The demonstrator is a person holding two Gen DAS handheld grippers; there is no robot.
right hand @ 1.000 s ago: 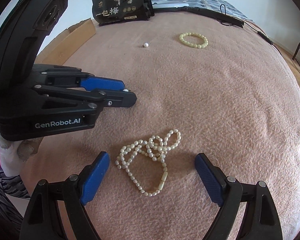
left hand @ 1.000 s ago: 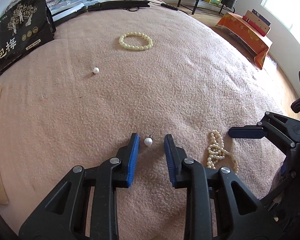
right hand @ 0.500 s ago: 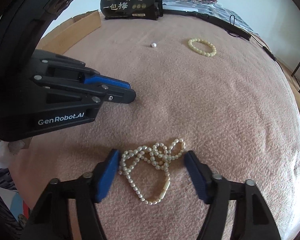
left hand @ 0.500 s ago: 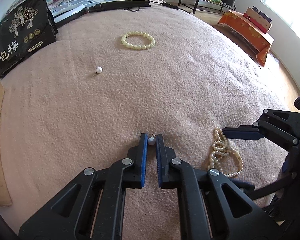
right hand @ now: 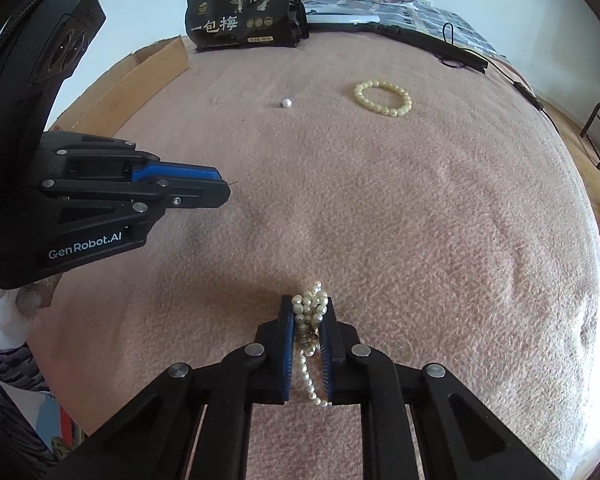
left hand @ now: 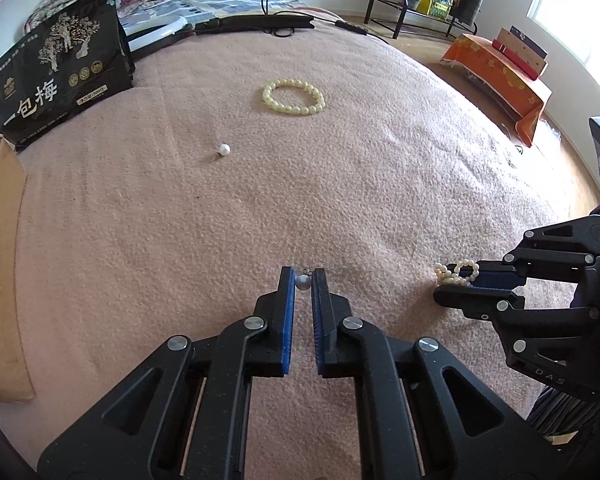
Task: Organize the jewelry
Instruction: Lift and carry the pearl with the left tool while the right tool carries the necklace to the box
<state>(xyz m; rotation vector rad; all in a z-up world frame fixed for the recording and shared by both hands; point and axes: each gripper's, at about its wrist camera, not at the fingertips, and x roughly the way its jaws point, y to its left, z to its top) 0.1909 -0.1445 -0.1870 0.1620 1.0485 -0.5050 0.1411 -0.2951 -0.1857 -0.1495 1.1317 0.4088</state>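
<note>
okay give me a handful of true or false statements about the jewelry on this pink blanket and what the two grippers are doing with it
1. The left gripper is shut on a pearl earring. True.
2. The right gripper stands open above the pearl necklace. False: its jaws have just been closing and now pinch the bunched strand.
3. The beaded bracelet lies untouched on the blanket. True.
4. The second pearl earring sits inside the bracelet's loop. False: it lies apart, nearer the black bag.
5. Both grippers hold the same necklace. False: each holds a different piece.
</note>
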